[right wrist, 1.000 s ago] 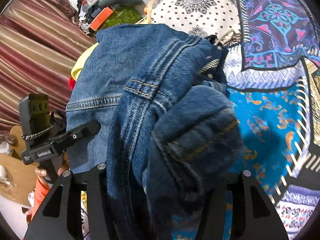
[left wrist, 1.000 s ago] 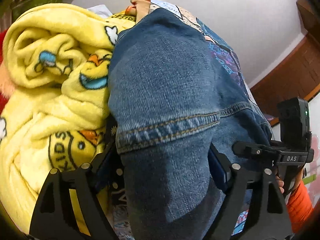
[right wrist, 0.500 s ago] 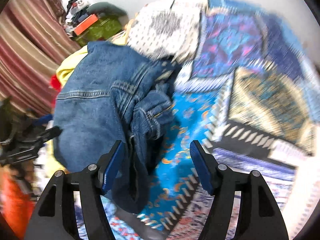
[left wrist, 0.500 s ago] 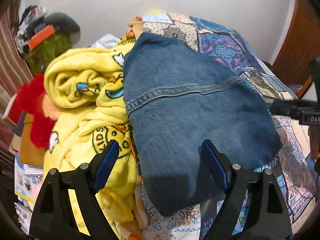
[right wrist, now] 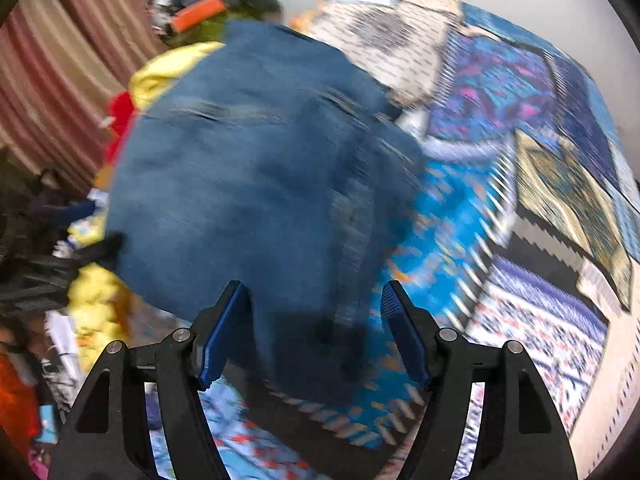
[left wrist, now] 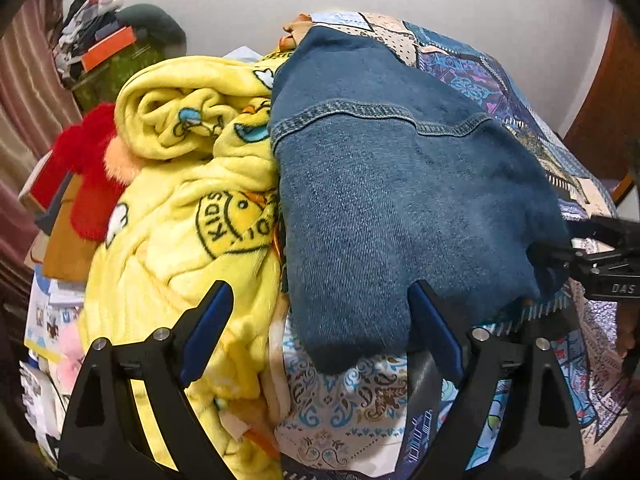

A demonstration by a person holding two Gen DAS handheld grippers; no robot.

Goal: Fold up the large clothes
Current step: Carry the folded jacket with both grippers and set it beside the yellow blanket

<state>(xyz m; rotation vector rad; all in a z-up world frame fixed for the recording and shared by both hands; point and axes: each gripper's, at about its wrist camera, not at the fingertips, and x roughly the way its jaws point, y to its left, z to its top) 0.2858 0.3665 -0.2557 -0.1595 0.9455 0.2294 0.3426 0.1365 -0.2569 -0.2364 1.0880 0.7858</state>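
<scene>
Denim garment (left wrist: 400, 200), folded into a thick bundle, is shown lying on the patterned bedspread (left wrist: 352, 412), its left edge pressed against the heaped yellow blanket (left wrist: 180, 208). Its long axis is seen to run from the near edge of the bed toward the far wall, with a stitched seam crossing it at about a third of the way back. In the left wrist view the left gripper (left wrist: 320, 328) is held just short of the bundle's near end, jaws spread wide and having just been opening; nothing is pinched, the cloth being seen beyond and between the pads without being pressed. In the right wrist view, which is blurred, the right gripper (right wrist: 316, 332) is likewise spread, its jaws having just been opening, and the denim's near right corner is seen ahead of them, free of the pads. The garment thus lies forward of both claws, slightly left of the right one, which also appears at the right edge of the left view beside the bundle's right flank. The next grasp is judged to depend on the near hem, which is reachable by either hand.
</scene>
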